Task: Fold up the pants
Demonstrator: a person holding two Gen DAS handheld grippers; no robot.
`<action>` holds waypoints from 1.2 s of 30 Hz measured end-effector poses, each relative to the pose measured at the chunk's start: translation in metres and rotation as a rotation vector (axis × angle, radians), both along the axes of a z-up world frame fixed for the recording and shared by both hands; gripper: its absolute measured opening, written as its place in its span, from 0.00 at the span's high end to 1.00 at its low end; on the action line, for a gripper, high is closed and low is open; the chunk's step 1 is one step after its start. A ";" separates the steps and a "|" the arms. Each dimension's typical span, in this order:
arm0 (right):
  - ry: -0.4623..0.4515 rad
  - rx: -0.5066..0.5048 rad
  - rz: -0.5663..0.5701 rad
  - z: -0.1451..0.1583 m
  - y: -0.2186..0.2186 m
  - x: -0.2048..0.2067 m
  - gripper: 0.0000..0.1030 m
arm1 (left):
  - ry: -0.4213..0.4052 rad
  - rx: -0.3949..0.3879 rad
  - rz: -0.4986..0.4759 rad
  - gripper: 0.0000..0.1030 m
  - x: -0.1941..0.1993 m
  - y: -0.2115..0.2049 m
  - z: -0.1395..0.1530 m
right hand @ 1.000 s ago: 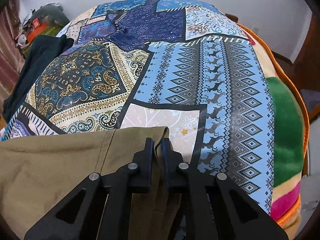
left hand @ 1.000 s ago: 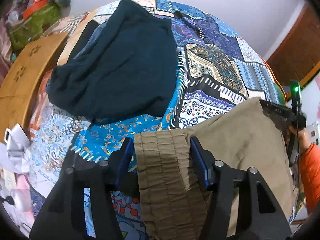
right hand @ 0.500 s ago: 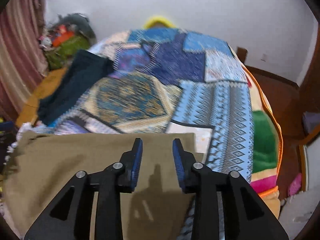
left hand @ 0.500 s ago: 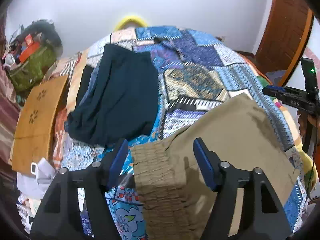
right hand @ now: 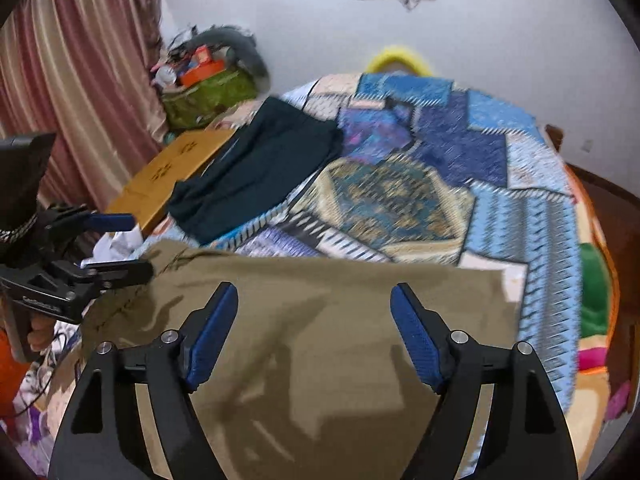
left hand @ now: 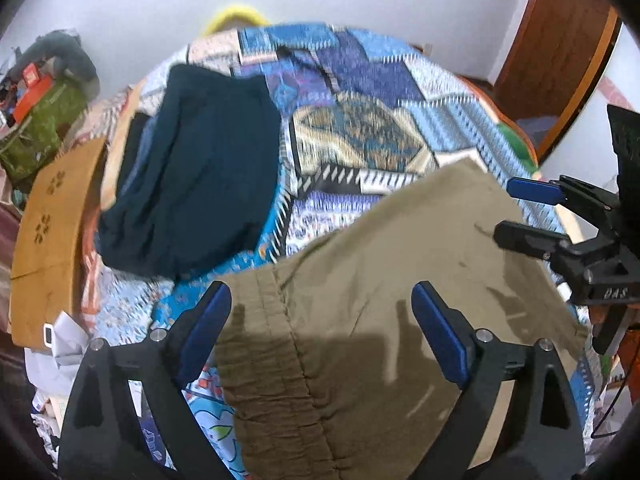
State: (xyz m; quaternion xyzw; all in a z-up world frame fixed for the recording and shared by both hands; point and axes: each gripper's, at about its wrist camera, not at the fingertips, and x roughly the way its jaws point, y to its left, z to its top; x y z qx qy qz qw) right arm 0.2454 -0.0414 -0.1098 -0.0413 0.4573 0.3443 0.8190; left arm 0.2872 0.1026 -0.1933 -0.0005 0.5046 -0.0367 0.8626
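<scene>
The olive-khaki pants lie folded flat on the patterned bedspread, elastic waistband toward the left wrist camera. They also show in the right wrist view. My left gripper is open and empty, raised above the waistband end. My right gripper is open and empty, raised above the other end. Each gripper shows in the other's view, the right one at the pants' right edge, the left one at their left edge.
A dark navy folded garment lies on the bed beyond the pants. A wooden board lies at the bed's left edge. A green bag with clutter and a curtain stand at the left wall. A wooden door stands at right.
Both grippers let go of the pants, opened wide and lifted up and back. The pants stay flat on the bed.
</scene>
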 end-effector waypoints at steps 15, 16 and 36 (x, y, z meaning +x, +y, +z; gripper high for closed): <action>0.167 -0.083 0.068 -0.052 -0.002 -0.028 0.23 | 0.046 0.068 0.002 0.10 -0.025 0.008 -0.036; 0.161 -0.096 0.072 -0.052 -0.006 -0.033 0.23 | 0.046 0.064 0.006 0.10 -0.027 0.009 -0.036; 0.157 -0.093 -0.166 -0.052 -0.115 -0.102 0.24 | -0.025 0.078 0.078 0.09 -0.095 0.019 -0.014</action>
